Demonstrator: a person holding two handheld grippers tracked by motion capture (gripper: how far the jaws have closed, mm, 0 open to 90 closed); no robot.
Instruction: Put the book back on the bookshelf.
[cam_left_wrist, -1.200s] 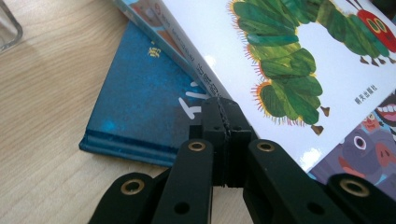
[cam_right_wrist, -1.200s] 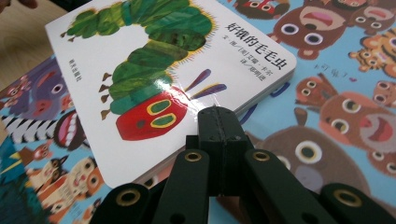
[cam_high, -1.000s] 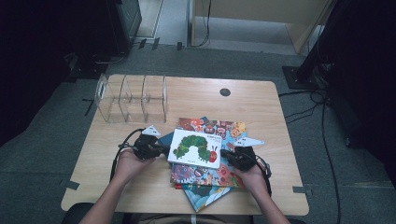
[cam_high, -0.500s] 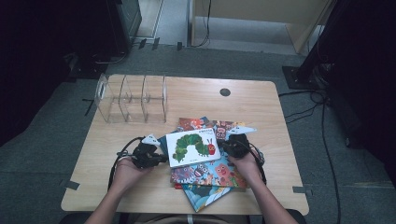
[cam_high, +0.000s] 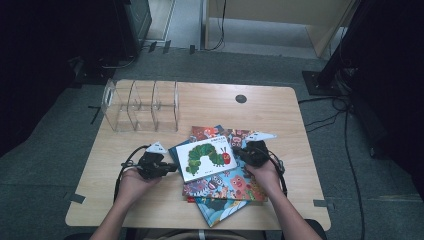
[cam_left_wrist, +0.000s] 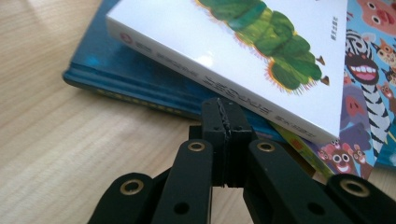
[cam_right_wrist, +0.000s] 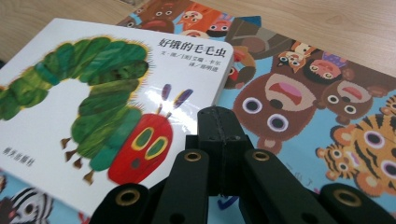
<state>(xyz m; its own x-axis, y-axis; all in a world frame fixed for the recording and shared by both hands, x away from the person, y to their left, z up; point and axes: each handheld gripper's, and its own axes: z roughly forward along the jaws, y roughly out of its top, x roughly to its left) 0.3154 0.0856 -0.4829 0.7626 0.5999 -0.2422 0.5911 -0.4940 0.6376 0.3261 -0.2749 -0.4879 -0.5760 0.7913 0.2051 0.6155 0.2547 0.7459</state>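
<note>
A clear rack (cam_high: 141, 105) with three slots stands upright near the counter's (cam_high: 210, 100) far left corner, well apart from the book pile. A small dark round cap (cam_high: 241, 98) sits flush in the wood near the far edge. Dark tape patches (cam_high: 76, 198) mark the counter's near corners. Beyond it lie grey carpet (cam_high: 260, 55) and a black stand base (cam_high: 320, 80), with cables (cam_high: 345, 130) trailing on the floor at right.
</note>
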